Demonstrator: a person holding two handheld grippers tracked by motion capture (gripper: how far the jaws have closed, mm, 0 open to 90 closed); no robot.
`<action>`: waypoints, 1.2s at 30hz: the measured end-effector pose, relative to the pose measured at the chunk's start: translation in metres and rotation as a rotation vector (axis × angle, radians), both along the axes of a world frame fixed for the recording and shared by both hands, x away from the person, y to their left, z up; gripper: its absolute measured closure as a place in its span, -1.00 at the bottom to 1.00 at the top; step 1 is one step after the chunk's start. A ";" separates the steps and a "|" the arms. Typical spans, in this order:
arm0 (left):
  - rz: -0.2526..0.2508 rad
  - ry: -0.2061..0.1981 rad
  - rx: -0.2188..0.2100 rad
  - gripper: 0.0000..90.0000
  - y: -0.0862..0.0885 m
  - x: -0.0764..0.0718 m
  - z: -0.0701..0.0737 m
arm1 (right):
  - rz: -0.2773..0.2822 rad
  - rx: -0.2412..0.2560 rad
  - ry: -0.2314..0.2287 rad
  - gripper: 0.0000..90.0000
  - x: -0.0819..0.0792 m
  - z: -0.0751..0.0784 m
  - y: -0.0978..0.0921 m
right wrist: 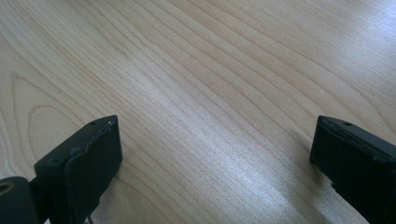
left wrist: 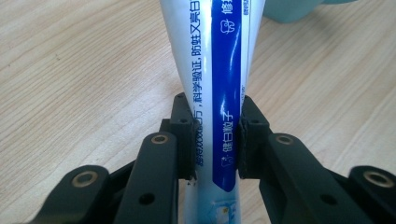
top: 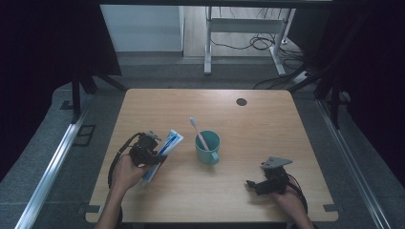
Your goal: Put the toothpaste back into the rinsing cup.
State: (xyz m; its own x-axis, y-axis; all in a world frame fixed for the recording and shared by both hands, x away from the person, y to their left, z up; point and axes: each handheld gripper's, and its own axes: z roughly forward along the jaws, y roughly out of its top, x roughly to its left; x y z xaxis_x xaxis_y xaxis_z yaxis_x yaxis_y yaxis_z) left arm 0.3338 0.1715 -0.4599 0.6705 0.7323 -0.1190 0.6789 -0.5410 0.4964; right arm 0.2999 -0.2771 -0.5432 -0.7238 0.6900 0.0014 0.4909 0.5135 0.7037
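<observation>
Blue-and-white toothpaste tube (left wrist: 219, 93) pinched in left gripper (left wrist: 217, 140) jaws, right gripper (right wrist: 215, 154) jaws wide, empty

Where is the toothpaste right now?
In the high view the toothpaste is on the table's left side, clamped in the left gripper, just left of the teal cup with the toothbrush in it.
</observation>
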 end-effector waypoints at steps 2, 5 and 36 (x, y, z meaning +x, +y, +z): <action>-0.009 -0.007 -0.012 0.62 0.000 -0.004 0.001 | 0.000 0.000 0.000 -0.96 0.000 0.000 0.000; -0.017 -0.036 -0.035 0.62 0.001 -0.009 0.002 | 0.000 0.000 -0.001 -0.96 0.000 0.000 0.000; -0.067 -0.201 -0.250 0.62 -0.015 -0.021 0.030 | 0.001 -0.001 -0.001 -0.96 0.000 0.000 0.000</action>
State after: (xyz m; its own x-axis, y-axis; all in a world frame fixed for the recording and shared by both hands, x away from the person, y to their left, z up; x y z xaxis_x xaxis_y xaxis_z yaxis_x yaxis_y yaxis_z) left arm 0.3126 0.1562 -0.4303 0.7449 0.6503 -0.1493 0.5203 -0.4260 0.7401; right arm 0.3001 -0.2772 -0.5432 -0.7248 0.6889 -0.0001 0.4891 0.5148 0.7041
